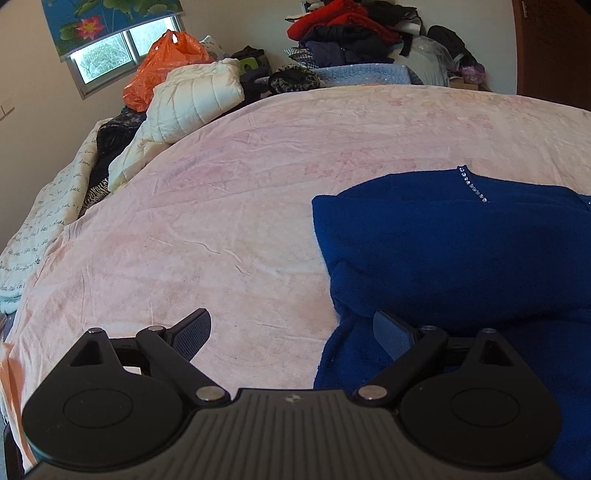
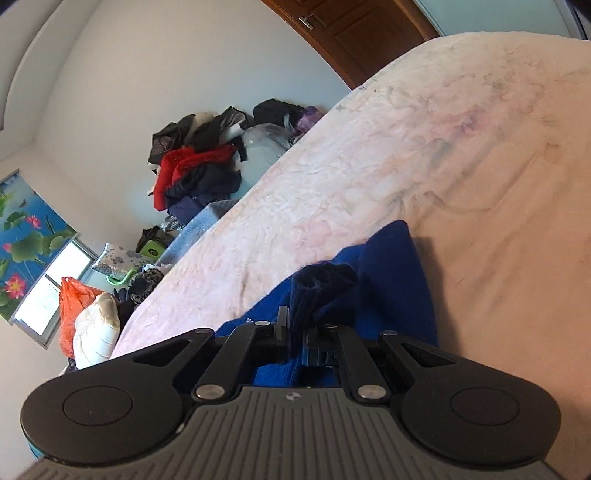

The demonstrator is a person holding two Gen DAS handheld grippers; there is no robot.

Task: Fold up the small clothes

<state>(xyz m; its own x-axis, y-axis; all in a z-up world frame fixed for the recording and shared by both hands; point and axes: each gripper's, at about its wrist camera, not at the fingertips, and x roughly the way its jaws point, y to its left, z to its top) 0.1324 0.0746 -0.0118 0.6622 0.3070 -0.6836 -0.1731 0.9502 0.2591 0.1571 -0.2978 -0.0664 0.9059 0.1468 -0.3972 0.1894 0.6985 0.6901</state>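
A dark blue fleece garment with a row of small rhinestones at its neckline lies on the pink bedspread, partly folded over. My left gripper hangs open just above the bed at the garment's left edge; its right finger overlaps the blue cloth and its left finger is over bare bedspread. In the right wrist view my right gripper is shut on a bunched fold of the blue garment, which rises in a dark ridge between the pads.
A white padded jacket and an orange plastic bag lie at the bed's far left. A heap of red and dark clothes sits at the far end by the wall. A brown door stands beyond the bed.
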